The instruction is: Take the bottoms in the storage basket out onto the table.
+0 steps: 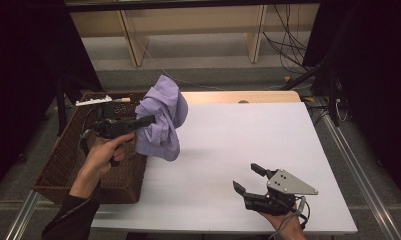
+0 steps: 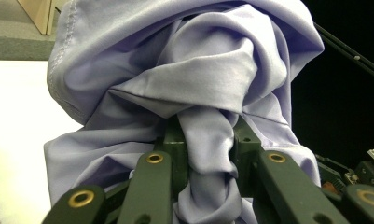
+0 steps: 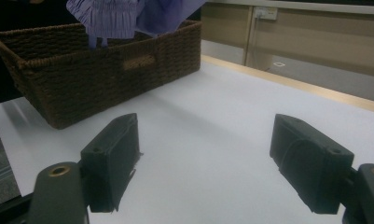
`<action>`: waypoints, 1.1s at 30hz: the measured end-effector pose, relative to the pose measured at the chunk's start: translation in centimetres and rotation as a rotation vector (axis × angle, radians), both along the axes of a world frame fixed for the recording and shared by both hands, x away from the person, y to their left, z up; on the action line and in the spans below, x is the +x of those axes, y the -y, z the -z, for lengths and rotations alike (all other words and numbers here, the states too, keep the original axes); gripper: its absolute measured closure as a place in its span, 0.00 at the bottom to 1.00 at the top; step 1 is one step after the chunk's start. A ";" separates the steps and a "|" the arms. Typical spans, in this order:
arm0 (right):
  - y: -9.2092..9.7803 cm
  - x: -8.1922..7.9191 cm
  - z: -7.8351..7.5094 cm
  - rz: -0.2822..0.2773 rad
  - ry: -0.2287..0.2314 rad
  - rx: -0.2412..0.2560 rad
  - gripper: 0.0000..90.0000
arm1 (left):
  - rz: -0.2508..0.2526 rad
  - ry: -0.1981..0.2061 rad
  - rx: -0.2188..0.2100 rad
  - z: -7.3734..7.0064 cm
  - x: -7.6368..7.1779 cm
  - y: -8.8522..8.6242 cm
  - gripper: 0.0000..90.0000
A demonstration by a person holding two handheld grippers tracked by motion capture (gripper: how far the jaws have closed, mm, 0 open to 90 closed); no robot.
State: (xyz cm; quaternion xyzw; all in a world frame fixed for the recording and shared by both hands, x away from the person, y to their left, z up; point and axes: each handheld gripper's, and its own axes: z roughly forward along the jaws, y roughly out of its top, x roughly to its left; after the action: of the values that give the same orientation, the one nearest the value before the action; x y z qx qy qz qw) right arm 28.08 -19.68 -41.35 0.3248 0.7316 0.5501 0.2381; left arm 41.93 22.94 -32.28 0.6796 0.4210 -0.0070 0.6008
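- Where the high view looked down on the white counter (image 1: 228, 145), the left tongs (image 1: 149, 120) were raised above its left edge, jaws clamped on a bunched lavender cloth (image 1: 162, 120).
- Lavender cloth: held in the air, clear of the counter surface, hanging partly over the right rim of the wicker basket (image 1: 63, 165) and partly over the counter; folds drooped below the jaws.
- Left gripper view: a twisted fold of the lavender cloth (image 2: 189, 88) sat squeezed between the two jaws of the left tongs (image 2: 208, 140), with the rest ballooning above and around them.
- Wicker basket: dark brown, rectangular, standing at the left edge of the counter; a white strip-shaped item (image 1: 93, 101) lay across its far rim.
- Right tongs (image 1: 249, 178): held low near the front edge of the counter, well apart from the cloth, jaws spread wide and holding nothing; grey three-cornered plate on top.
- Right gripper view: the right tongs (image 3: 205, 158) gaped over bare counter (image 3: 212, 116), with the wicker basket (image 3: 105, 70) beyond and the lavender cloth (image 3: 124, 14) hanging over it.
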 end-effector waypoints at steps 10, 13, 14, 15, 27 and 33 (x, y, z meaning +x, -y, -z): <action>0.0 0.0 0.0 0.000 0.001 0.000 0.28 | 0.016 -0.008 0.006 0.6 0.0 2.0 0.81; 0.0 0.0 0.0 0.000 0.001 -0.001 0.28 | 0.018 -0.011 0.002 0.8 0.0 2.5 0.81; 0.0 0.0 0.0 0.000 0.001 -0.001 0.28 | 0.020 -0.011 0.002 0.9 0.0 2.7 0.81; 0.0 0.0 0.0 0.000 0.000 0.000 0.28 | 0.021 -0.013 0.000 0.9 0.0 2.8 0.81; 0.0 0.0 0.0 -0.002 0.002 -0.002 0.28 | 0.049 -0.004 -0.021 0.8 -0.2 4.8 0.81; 0.0 0.0 0.0 -0.003 0.002 -0.004 0.28 | 0.057 -0.004 -0.020 0.9 -0.1 5.7 0.81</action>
State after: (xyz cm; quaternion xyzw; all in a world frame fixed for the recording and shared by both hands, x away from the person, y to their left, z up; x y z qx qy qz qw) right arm 28.07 -19.68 -41.33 0.3227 0.7329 0.5492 0.2388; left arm 41.83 17.26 -33.16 0.6852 0.4026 -0.0296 0.6062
